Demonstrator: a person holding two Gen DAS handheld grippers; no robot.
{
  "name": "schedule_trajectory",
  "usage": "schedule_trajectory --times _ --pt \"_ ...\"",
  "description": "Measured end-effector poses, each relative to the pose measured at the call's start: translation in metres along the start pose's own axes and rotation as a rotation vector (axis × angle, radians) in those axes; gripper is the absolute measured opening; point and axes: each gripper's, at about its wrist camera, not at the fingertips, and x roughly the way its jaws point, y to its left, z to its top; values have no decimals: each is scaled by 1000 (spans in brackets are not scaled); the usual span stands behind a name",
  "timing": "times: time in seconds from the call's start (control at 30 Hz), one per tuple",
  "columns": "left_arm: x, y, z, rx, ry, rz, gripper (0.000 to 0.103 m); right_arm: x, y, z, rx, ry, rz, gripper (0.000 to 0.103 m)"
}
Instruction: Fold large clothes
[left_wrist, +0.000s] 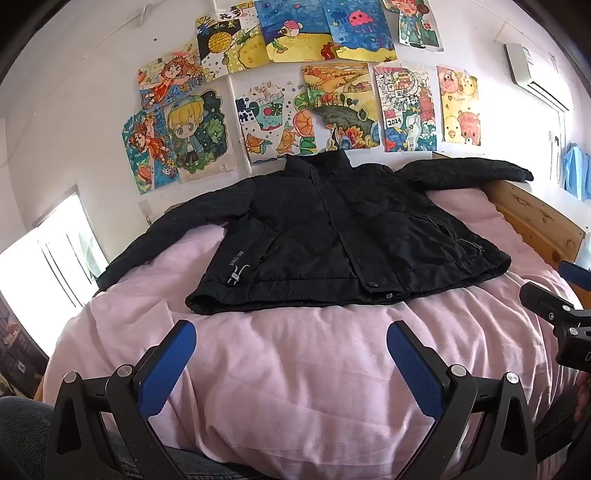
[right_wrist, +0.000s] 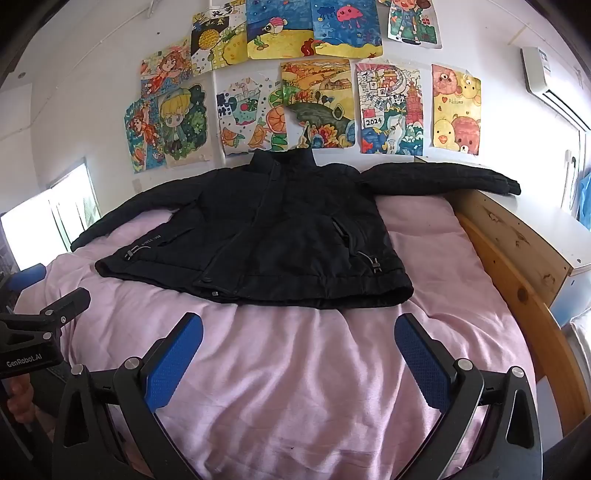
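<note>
A bright window (left_wrist: 55, 254) stands at the far left, and beside it a black jacket (left_wrist: 332, 236) lies flat and front-up across a pink bedspread (left_wrist: 295, 369), both sleeves spread wide and its collar toward a wall of children's drawings (left_wrist: 295, 92). The left gripper (left_wrist: 291, 354) hovers over bare pink cloth just short of the hem, blue-padded jaws wide apart and empty. The right gripper (right_wrist: 299, 347) is likewise parted and holds nothing, near the wooden bed frame (right_wrist: 517, 295) at right.
</note>
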Motion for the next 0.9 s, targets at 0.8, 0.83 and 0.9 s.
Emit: schedule_trajectory --times 0.8,0.83,0.9 --pt "-1 -1 0 1 0 1 103 -1 6 4 3 3 2 102" --pt "-1 -1 0 1 0 2 103 -1 6 4 3 2 2 102" --pt "-2 -2 -1 1 -1 3 103 -2 6 5 4 3 3 102"
